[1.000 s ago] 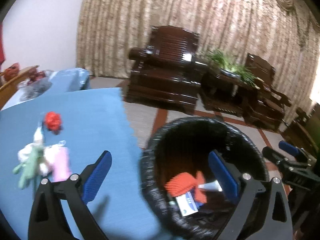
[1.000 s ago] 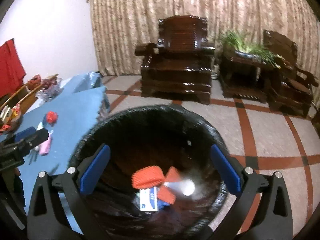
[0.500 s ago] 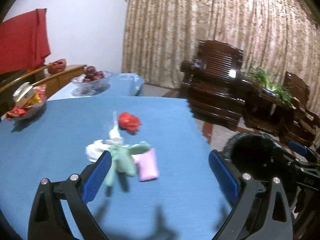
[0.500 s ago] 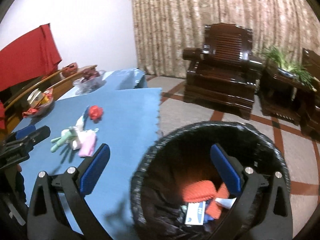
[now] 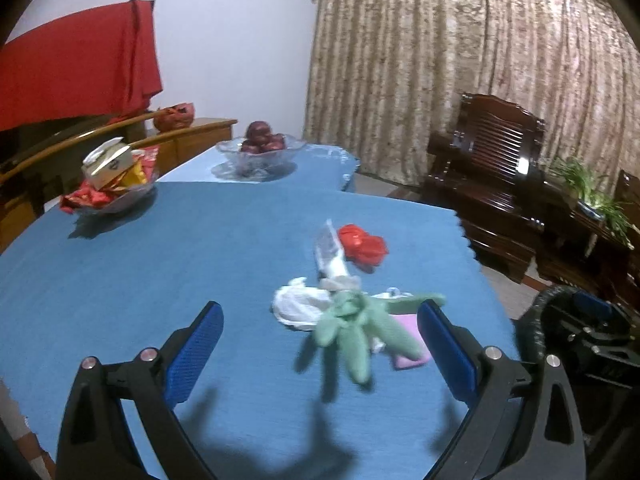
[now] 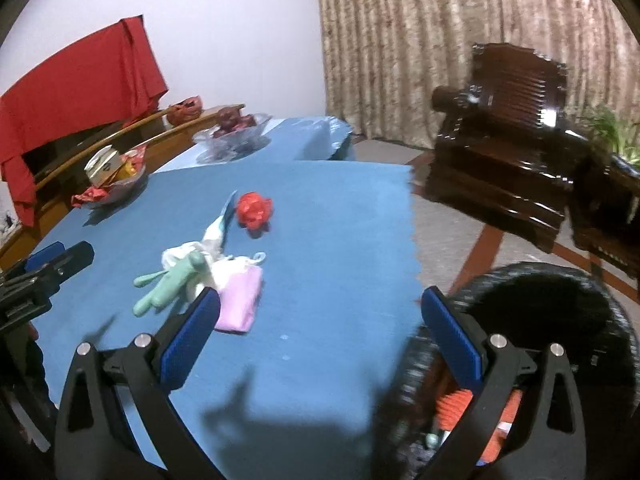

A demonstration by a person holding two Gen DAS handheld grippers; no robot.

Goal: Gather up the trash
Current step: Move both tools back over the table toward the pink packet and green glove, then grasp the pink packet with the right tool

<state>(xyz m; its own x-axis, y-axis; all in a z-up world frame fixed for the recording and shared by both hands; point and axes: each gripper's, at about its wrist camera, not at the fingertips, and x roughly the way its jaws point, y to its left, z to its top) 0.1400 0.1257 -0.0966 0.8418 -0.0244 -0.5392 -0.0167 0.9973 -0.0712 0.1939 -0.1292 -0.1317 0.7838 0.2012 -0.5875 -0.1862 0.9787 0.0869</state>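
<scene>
A pile of trash lies on the blue table: a green glove (image 5: 356,330) (image 6: 170,282), a pink packet (image 5: 406,354) (image 6: 240,306), white crumpled wrap (image 5: 298,306) (image 6: 182,254), a clear wrapper (image 5: 330,250) (image 6: 218,228) and a red crumpled ball (image 5: 364,246) (image 6: 254,208). My left gripper (image 5: 320,354) is open and empty, just short of the glove. My right gripper (image 6: 320,332) is open and empty, between the pile and the black-lined trash bin (image 6: 532,320) (image 5: 540,320), which holds orange trash (image 6: 456,406).
A glass bowl of dark fruit (image 5: 262,146) (image 6: 234,124) and a dish of snack packets (image 5: 112,180) (image 6: 110,180) stand at the table's far side. A red cloth (image 5: 76,80) hangs behind. Dark wooden armchairs (image 5: 492,168) (image 6: 504,136) stand to the right.
Both grippers have swung left from over the bin toward the table. The trash pile is now right before the left gripper. Both stay open and empty.
</scene>
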